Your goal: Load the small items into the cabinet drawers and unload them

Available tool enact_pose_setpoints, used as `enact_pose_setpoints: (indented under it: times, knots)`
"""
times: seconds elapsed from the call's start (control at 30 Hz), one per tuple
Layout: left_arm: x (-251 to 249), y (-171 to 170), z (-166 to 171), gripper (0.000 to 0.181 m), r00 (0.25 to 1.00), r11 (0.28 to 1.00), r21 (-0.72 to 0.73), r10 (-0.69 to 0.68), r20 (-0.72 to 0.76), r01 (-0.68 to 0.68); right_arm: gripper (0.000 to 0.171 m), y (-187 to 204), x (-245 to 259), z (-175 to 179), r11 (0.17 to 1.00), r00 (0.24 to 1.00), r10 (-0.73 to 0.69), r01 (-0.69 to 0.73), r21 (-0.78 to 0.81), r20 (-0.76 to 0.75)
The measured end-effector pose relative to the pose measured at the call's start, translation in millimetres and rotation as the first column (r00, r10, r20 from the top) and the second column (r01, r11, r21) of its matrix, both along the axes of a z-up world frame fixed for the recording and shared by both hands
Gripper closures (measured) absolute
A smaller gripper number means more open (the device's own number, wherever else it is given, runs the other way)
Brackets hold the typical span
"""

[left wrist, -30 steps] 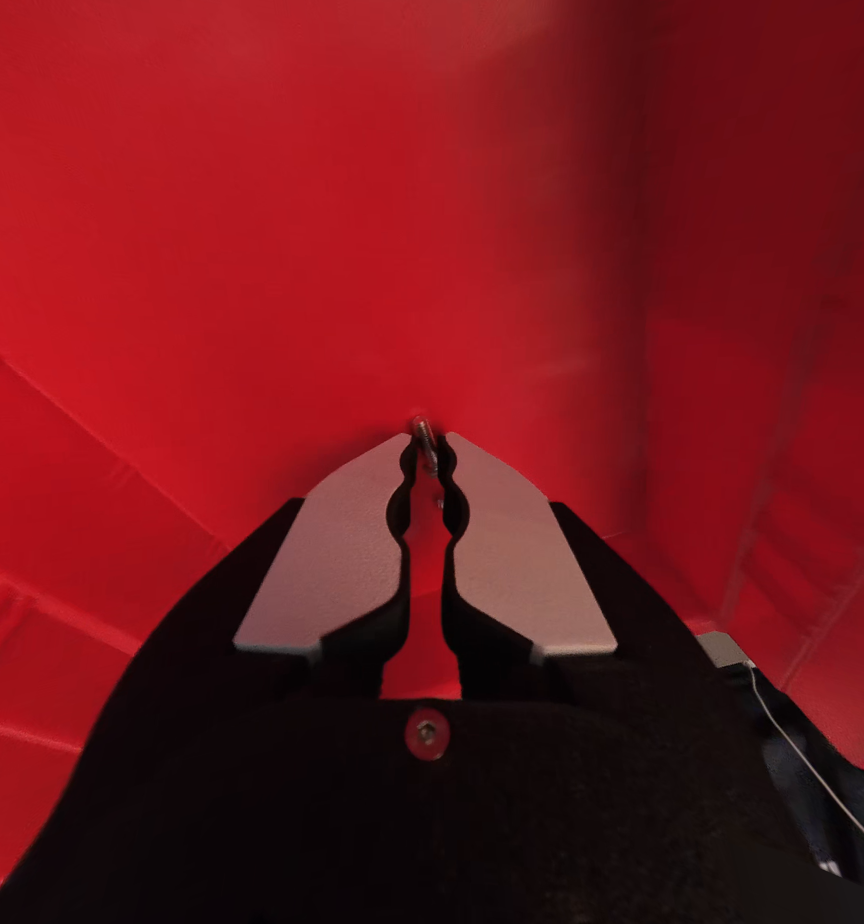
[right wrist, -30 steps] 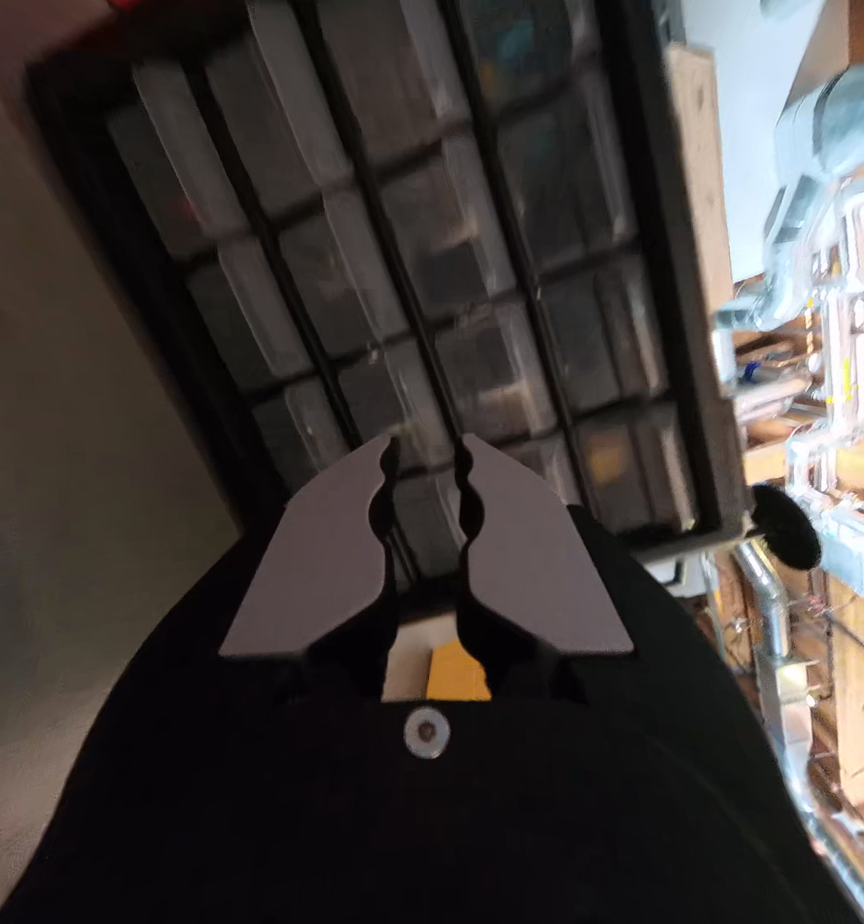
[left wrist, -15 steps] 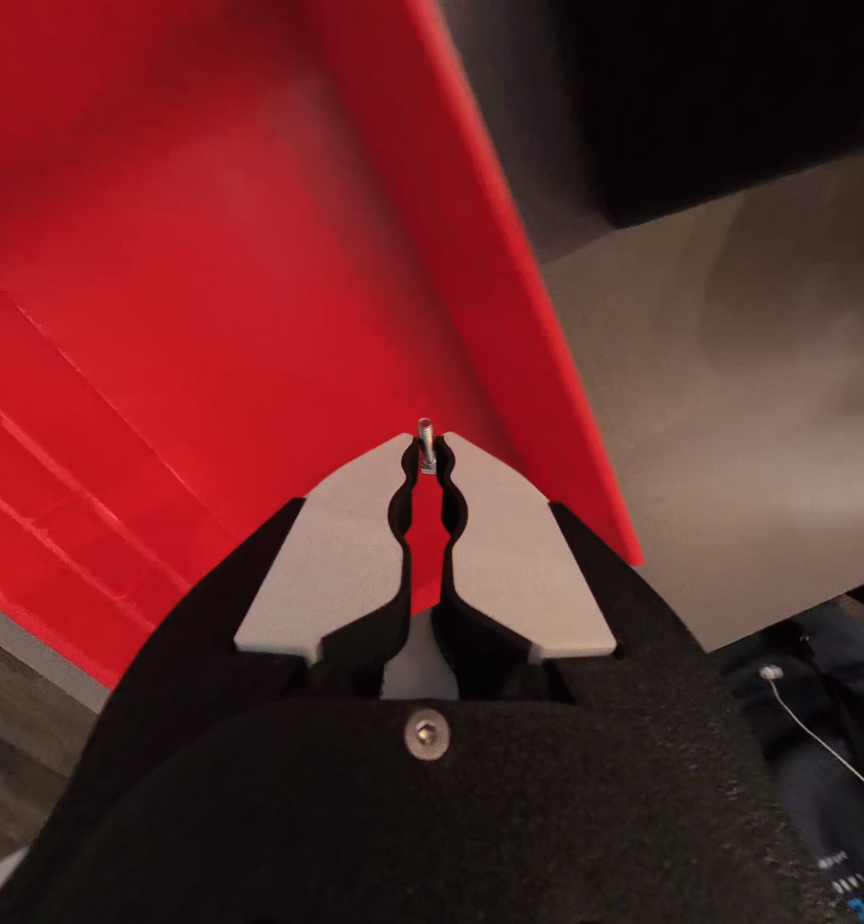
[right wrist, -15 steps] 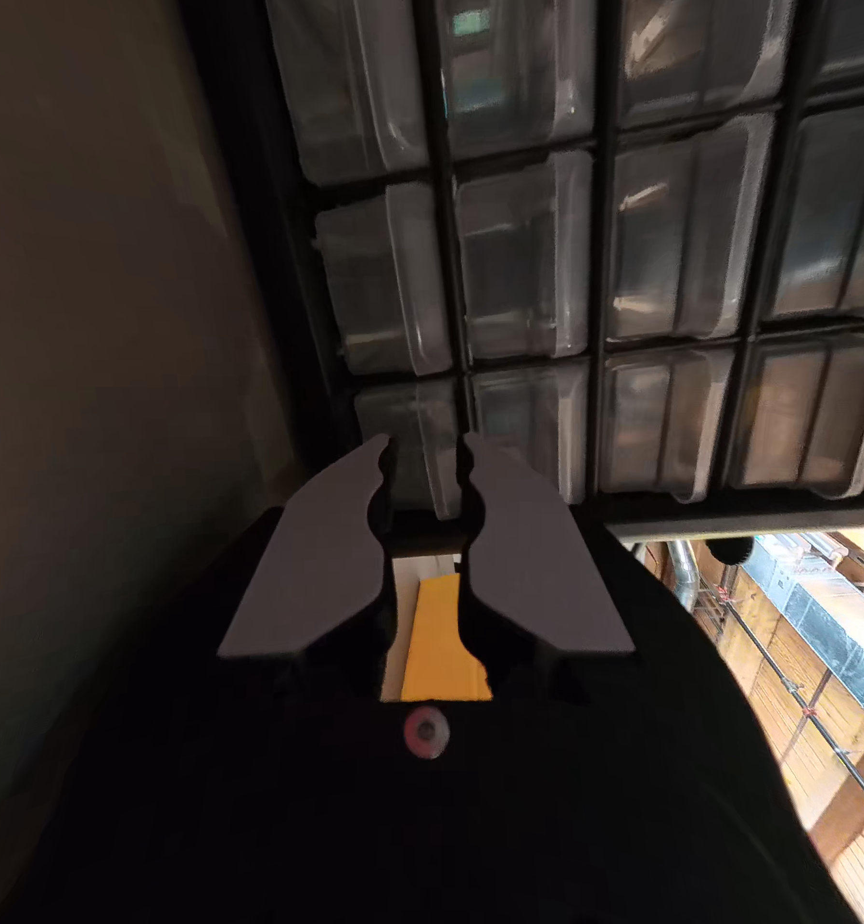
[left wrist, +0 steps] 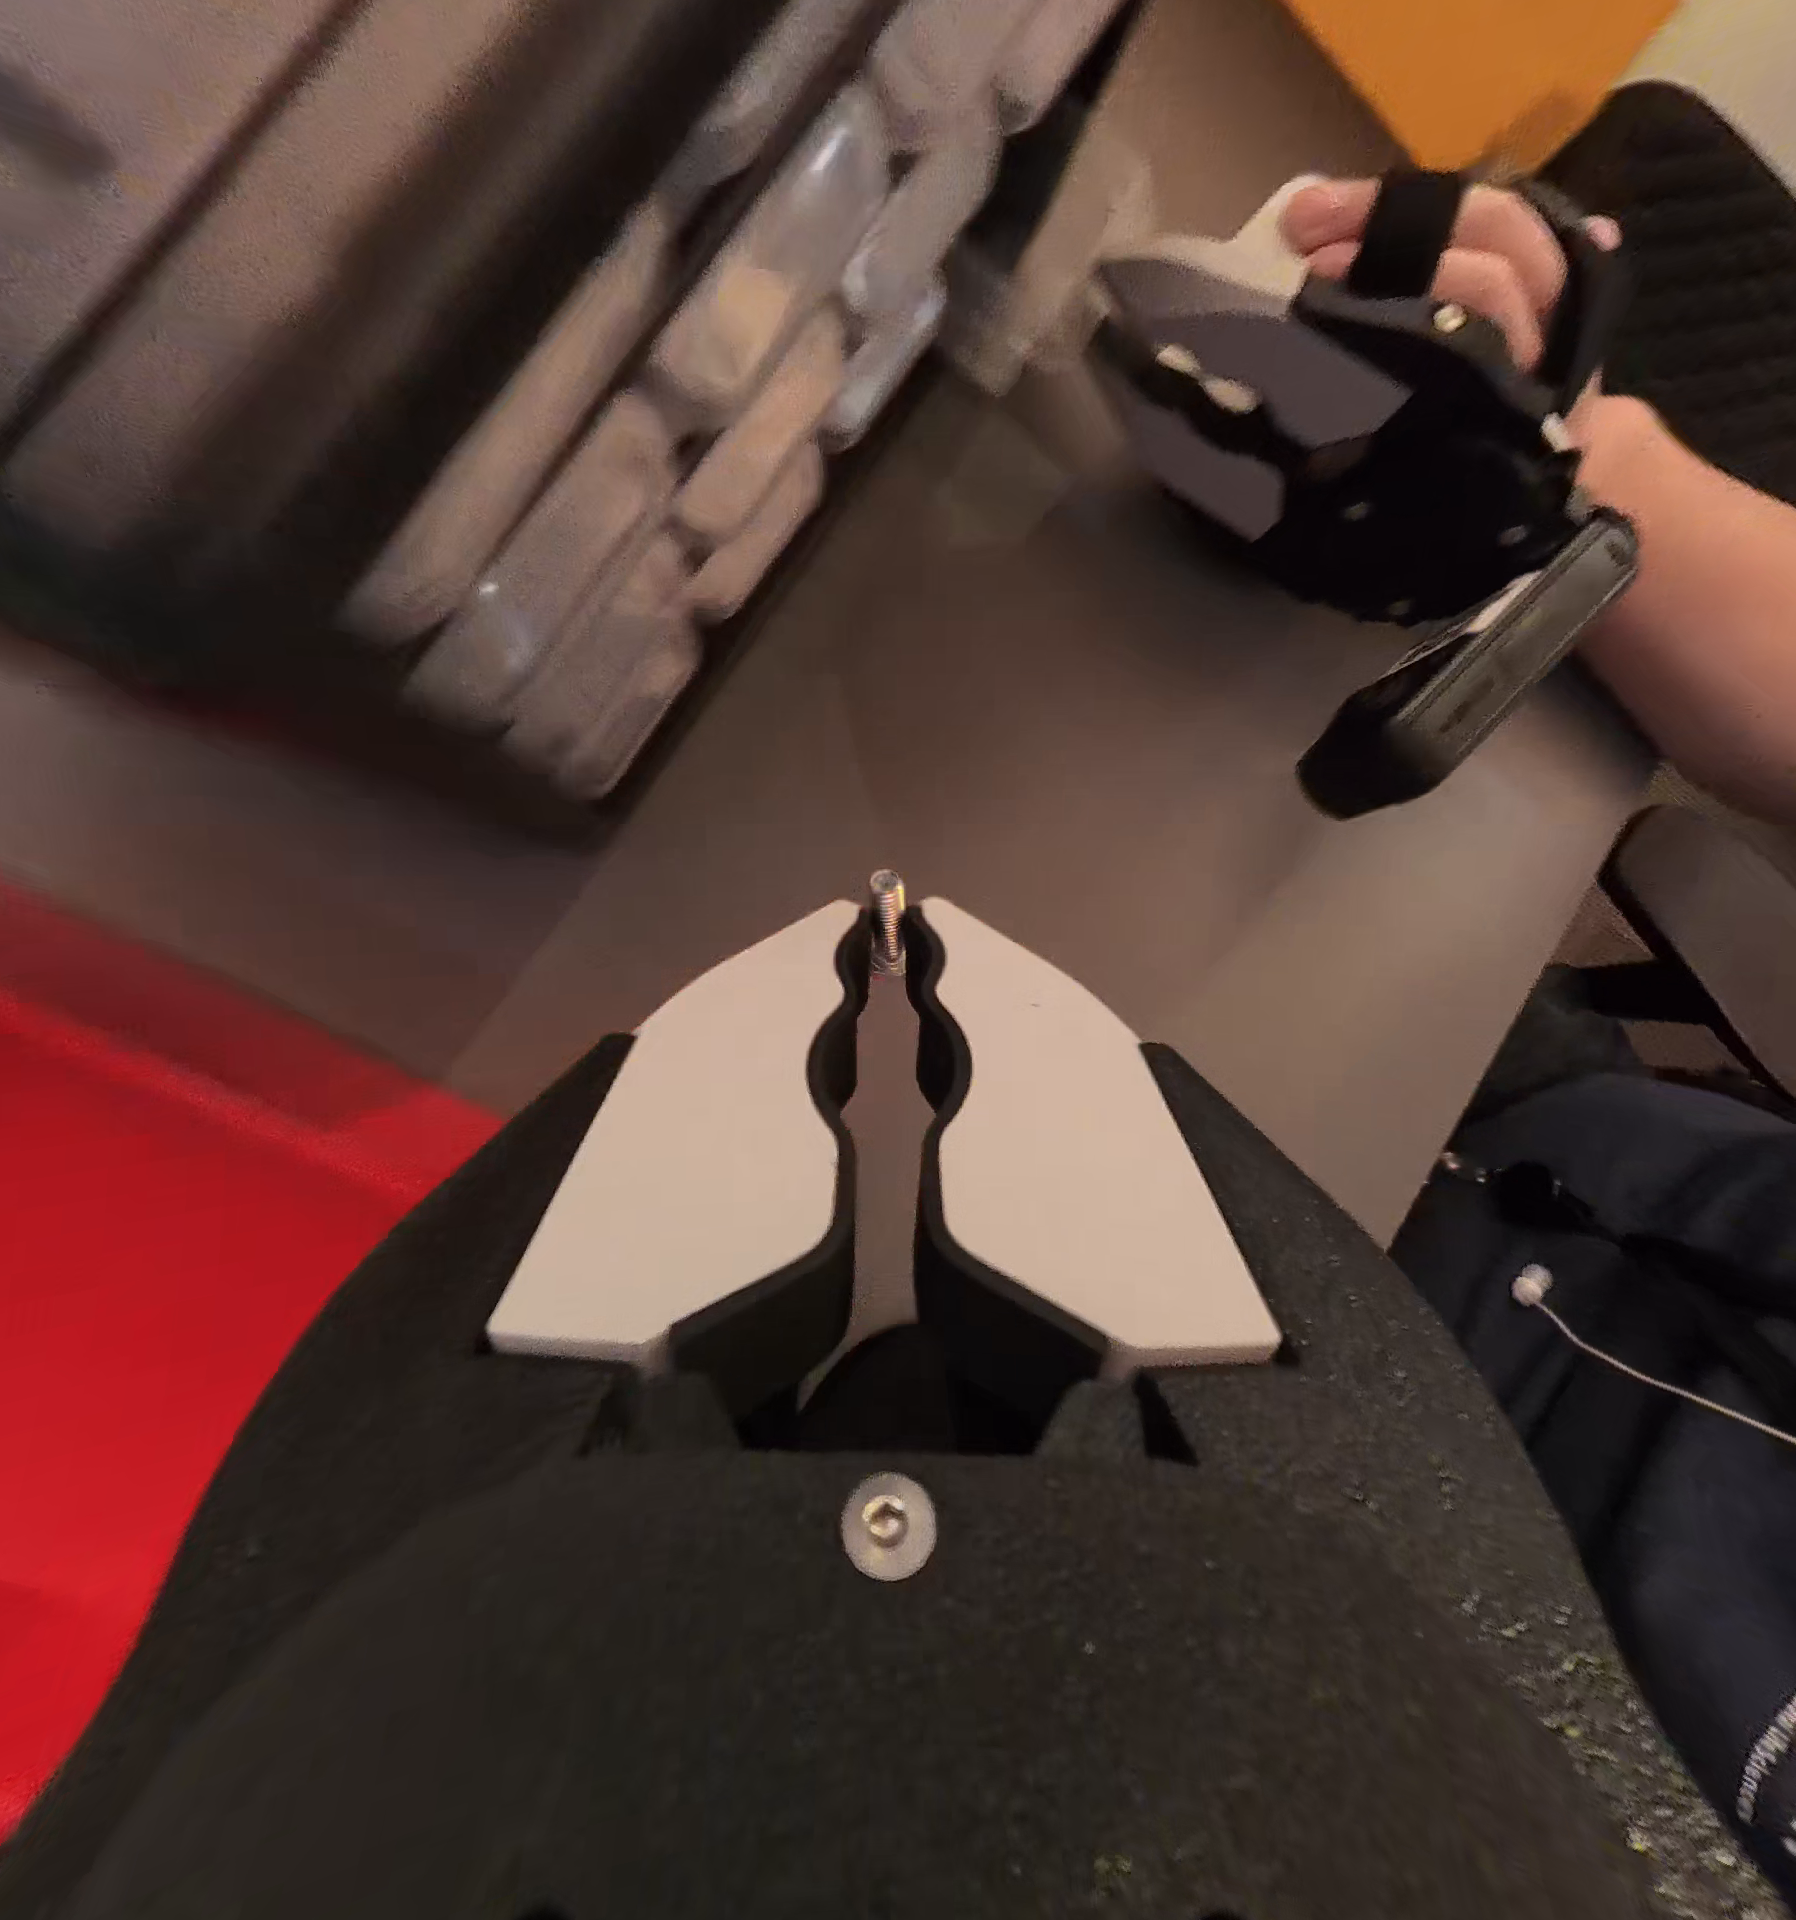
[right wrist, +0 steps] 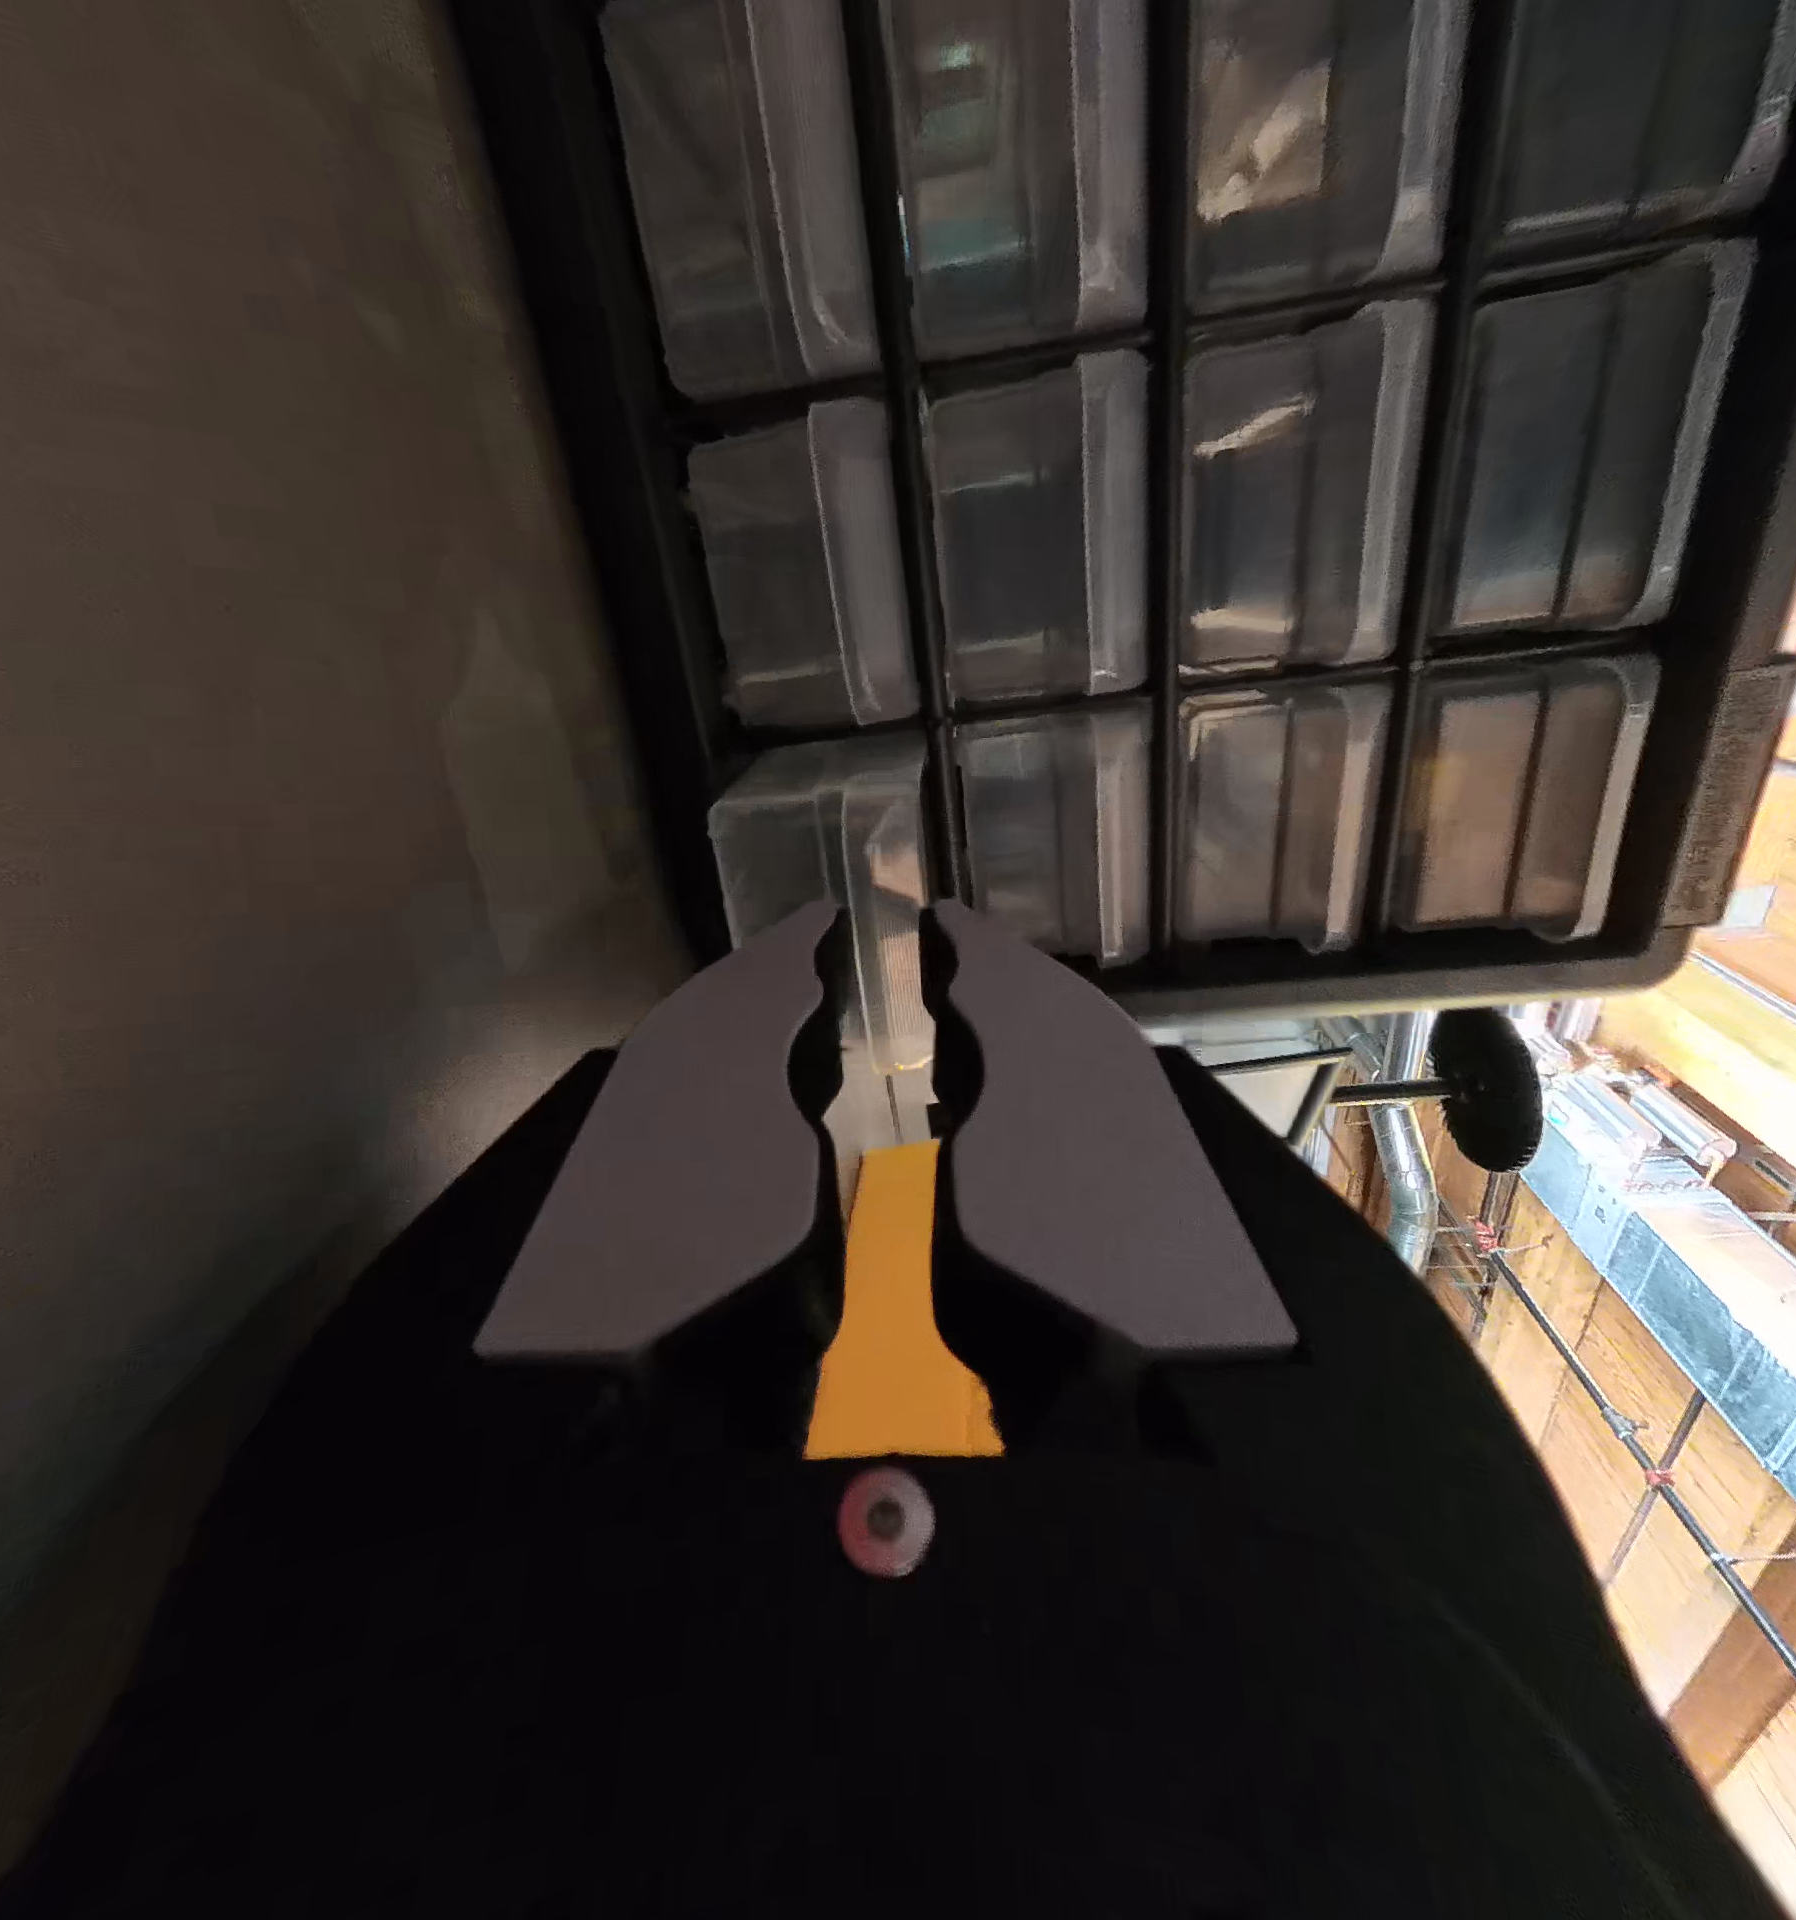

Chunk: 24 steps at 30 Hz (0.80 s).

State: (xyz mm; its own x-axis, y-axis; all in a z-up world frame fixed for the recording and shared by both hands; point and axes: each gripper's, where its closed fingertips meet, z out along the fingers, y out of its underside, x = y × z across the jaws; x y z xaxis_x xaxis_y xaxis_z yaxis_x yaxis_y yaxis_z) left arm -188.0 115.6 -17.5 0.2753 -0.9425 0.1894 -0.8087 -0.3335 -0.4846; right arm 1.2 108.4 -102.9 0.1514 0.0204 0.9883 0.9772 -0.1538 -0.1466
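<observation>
The left wrist view looks along its tool (left wrist: 886, 914) over the counter (left wrist: 1029, 727) toward the drawer cabinet (left wrist: 665, 416) from well off, while the right wrist view, rolled sideways, sits close against that same cabinet's (right wrist: 1289, 520) drawer fronts.

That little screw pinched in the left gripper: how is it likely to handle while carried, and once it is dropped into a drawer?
The screw looks like rigid metal, so it should not bend. The left gripper pinches it only at the very tips, so it could pivot or slip if bumped. Being round and thin, it will probably roll when released.
</observation>
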Motion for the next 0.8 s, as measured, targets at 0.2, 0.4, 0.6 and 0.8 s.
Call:
enact_pose_setpoints:
  times: [0.2, 0.4, 0.6, 0.8]
  knots:
    - [84, -43, -23, 0.175, 0.985, 0.990, 0.005, -0.144, 0.091, 0.144, 0.158, -25, -12, 1, 0.999, 0.999, 0.038, -0.038, 0.003, 0.010]
    - [127, -52, -53, 0.175, 0.979, 0.969, 0.165, -0.194, 0.057, 0.183, 0.158, -39, -20, 0, 0.998, 0.998, 0.059, -0.059, -0.001, 0.026]
    - [167, -45, -45, 0.175, 0.981, 0.937, 0.296, -0.192, -0.005, 0.185, 0.158, -40, -19, -1, 0.997, 0.997, 0.071, -0.071, -0.021, -0.014]
    - [191, -31, -81, 0.176, 0.963, 0.929, 0.308, -0.137, -0.233, 0.207, 0.158, -40, -20, -5, 0.996, 0.997, 0.072, -0.071, -0.046, 0.024]
